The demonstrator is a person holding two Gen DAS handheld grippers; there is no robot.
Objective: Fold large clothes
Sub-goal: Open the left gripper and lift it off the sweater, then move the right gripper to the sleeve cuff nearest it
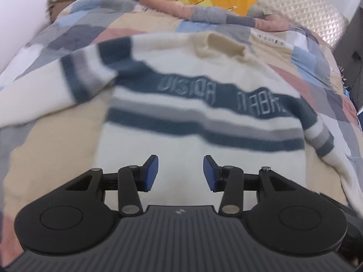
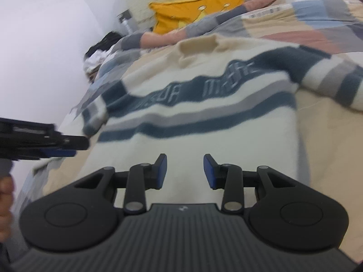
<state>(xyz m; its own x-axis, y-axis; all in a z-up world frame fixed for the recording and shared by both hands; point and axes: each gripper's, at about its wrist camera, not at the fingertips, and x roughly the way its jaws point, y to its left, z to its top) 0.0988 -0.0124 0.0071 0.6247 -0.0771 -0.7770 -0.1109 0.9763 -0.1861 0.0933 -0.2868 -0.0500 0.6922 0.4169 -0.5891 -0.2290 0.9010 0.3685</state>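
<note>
Blue-padded and black, the left gripper (image 1: pixel 181 173) hovers low over the plain lower body of the cream knitted sweater with dark teal and grey stripes (image 1: pixel 199 122), jaws spread apart and gripping nothing. Beside it, the right gripper (image 2: pixel 185 172) hangs over the same hem area, likewise parted and empty. That sweater lies flat on the patchwork quilt of beige, blue, grey and pink squares (image 1: pixel 68 34), sleeves out to both sides, collar farthest away. Beyond the collar an orange cushion (image 2: pixel 199 6) leans against the cream quilted headboard (image 1: pixel 301 6).
</note>
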